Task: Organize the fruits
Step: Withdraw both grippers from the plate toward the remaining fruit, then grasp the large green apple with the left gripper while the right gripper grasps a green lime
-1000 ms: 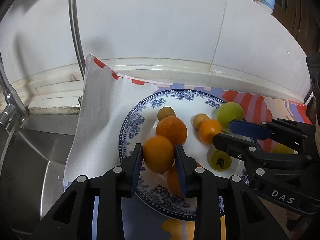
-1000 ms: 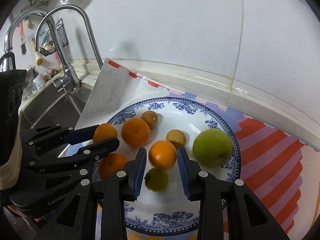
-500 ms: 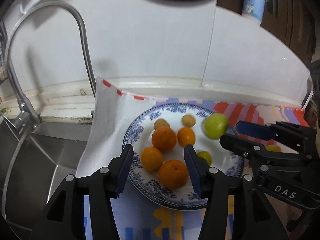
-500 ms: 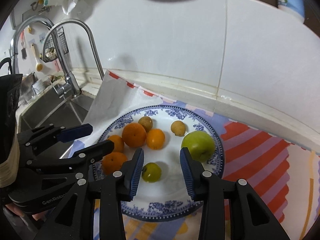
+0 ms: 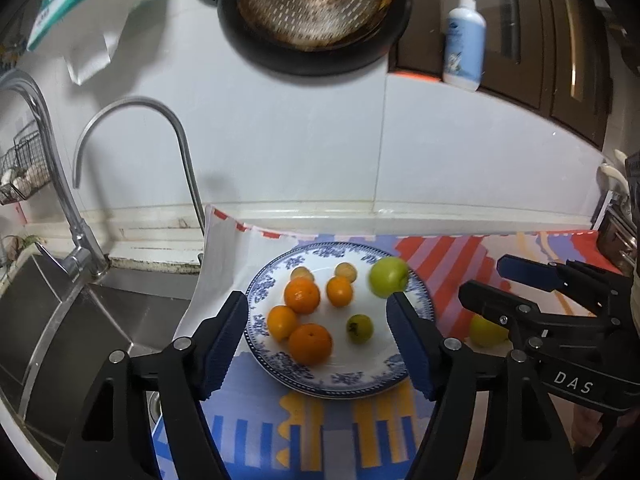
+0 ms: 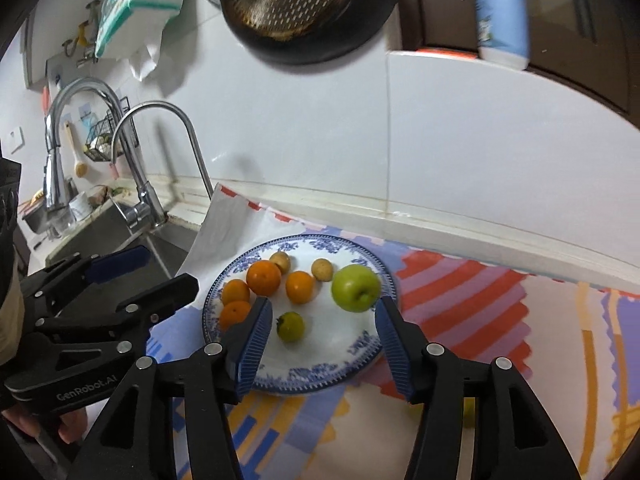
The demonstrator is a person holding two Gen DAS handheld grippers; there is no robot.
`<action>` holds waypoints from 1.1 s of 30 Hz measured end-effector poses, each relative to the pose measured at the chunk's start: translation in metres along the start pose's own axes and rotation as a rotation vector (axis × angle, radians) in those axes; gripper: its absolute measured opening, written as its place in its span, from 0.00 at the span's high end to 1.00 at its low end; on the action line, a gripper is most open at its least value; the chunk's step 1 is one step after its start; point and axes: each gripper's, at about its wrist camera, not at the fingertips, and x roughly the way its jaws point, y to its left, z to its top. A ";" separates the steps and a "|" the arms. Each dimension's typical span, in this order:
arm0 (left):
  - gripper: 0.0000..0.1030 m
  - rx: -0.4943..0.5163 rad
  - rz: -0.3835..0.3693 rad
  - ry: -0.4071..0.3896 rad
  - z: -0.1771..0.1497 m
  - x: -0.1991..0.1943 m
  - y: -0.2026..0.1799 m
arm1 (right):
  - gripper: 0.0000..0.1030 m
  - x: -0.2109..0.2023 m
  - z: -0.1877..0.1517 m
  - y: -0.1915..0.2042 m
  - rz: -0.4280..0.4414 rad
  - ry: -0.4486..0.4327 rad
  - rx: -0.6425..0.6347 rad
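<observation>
A blue-and-white plate (image 5: 360, 382) (image 6: 320, 372) sits on a striped cloth and holds several oranges (image 5: 310, 343) (image 6: 263, 278), a green apple (image 5: 387, 282) (image 6: 355, 288), a small green fruit (image 5: 359, 328) (image 6: 291, 325) and two small brown fruits (image 6: 321, 269). My left gripper (image 5: 316, 340) is open and empty, held back above the plate's near side. My right gripper (image 6: 322, 336) is open and empty, also above the plate's near edge. A yellow-green fruit (image 5: 486, 330) lies on the cloth right of the plate, partly hidden by the right gripper.
A steel sink (image 5: 60, 320) with a curved tap (image 5: 176, 160) lies to the left. The white tiled wall (image 5: 320, 140) stands behind, with a dark pan (image 5: 312, 12) hanging and a blue bottle (image 5: 464, 40) on a ledge. The cloth (image 6: 480, 320) extends right.
The left gripper let go of an orange onto the plate and the right gripper released its orange. Both opened wide and pulled back and up from the plate.
</observation>
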 end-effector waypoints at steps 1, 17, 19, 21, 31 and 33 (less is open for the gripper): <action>0.30 -0.002 0.001 -0.007 0.000 -0.005 -0.003 | 0.46 -0.007 -0.002 -0.003 -0.006 -0.006 0.003; 0.22 0.081 -0.041 -0.083 -0.018 -0.049 -0.063 | 0.35 -0.079 -0.035 -0.036 -0.119 -0.079 0.036; 0.21 0.098 -0.050 -0.090 -0.020 -0.051 -0.071 | 0.35 -0.085 -0.040 -0.041 -0.130 -0.077 0.039; 0.21 0.112 -0.053 -0.096 -0.022 -0.051 -0.079 | 0.35 -0.090 -0.044 -0.048 -0.140 -0.073 0.046; 0.16 0.240 -0.096 -0.113 -0.032 -0.039 -0.119 | 0.35 -0.097 -0.060 -0.077 -0.179 -0.027 0.021; 0.16 0.276 -0.105 -0.109 -0.034 -0.033 -0.126 | 0.35 -0.094 -0.064 -0.082 -0.186 -0.013 0.001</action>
